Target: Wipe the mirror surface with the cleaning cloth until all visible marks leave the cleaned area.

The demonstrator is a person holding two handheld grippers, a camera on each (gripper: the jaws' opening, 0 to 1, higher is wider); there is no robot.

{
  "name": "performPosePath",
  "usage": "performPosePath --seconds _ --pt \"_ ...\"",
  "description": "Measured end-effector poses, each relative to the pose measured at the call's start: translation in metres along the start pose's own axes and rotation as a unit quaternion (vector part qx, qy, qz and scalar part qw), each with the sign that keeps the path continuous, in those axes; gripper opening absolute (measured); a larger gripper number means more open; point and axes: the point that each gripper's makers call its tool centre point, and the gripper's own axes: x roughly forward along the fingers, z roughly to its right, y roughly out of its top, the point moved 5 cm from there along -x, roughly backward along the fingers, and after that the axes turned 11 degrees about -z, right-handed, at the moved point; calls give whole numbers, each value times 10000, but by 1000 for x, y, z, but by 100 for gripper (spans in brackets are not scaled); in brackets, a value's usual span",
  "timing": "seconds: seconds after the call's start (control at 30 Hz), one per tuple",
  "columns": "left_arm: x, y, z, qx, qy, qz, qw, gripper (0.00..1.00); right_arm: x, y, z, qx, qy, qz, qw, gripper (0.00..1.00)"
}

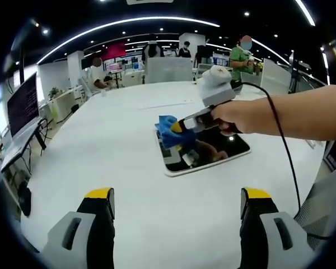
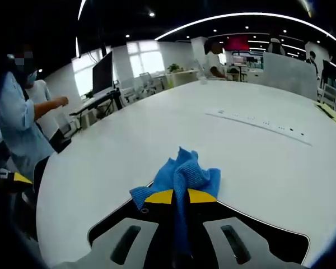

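Blue cloth (image 2: 182, 174) is pinched tight between the two jaws of the right hand-held gripper (image 2: 180, 197). The jaws are closed all the way on it, so the cloth cannot slip out while it rubs. In the left gripper view, the same cloth sits bunched up at the far left end of the mirror (image 1: 204, 150), pressed down on the glass. I think it is bunched like that so a thick soft pad touches the mirror, not the hard yellow tips.

The mirror lies flat on the white desk (image 1: 129, 117), about in the middle, well away from every edge. It is dark and shiny with a pale rim. Lying flat, it stays put when the cloth pushes on it. I cannot tell from here if any marks are left on the glass; it is too small to see.

A person's hand (image 1: 231, 116) holds the right hand-held gripper and reaches in from the right side of the desk. A black cable (image 1: 284, 145) hangs from it.

The left hand-held gripper (image 1: 176, 199) is wide open and holds nothing. It hangs back above the near part of the desk, well apart from the mirror. I think it waits there so it does not block the wiping, and so its camera can see the mirror and cloth.
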Motion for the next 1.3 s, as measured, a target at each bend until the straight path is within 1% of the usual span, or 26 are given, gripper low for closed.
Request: performPosePath --seconds 0.27,0.57,0.83,1.3 --pt "0 0 0 38 11 1 10000 94 -7 -8 -11 -24 91 4 10000 3" --pt "-1 1 0 28 27 30 10000 94 -11 -14 -17 -55 129 -22 9999 3" --pt "-2 1 0 50 34 32 10000 94 -11 -15 -17 -119 116 -46 9999 3" --pt "-1 2 0 47 52 56 10000 94 -11 -16 -19 -77 116 -10 9999 3"
